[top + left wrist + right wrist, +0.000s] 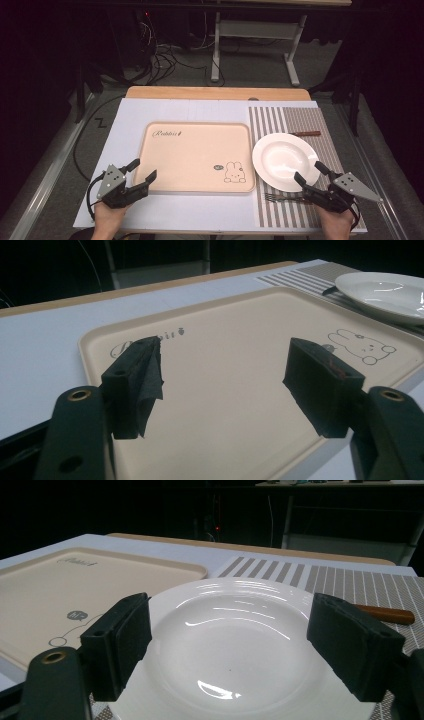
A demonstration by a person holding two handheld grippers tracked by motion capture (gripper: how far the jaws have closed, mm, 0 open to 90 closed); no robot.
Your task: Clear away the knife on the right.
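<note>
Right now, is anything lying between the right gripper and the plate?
No. In the right gripper view the right gripper has its jaws open over the near rim of the plate, with nothing between them. The fork lies nearer the person in the high view.

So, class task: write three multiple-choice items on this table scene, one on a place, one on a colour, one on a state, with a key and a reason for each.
1. Where does the white plate rest?
A. on the striped mat
B. on the tray
C. on the floor

2. What colour is the tray?
A. blue
B. pale peach
C. black

3. How do the jaws of the right gripper stand?
A. shut on the fork
B. shut on the plate
C. open, holding nothing

Key: 1 A, the striped mat lies under the plate, right of the tray. 2 B, its surface is pale peach with a rabbit drawing. 3 C, the right gripper view shows the jaws wide apart before the plate.
</note>
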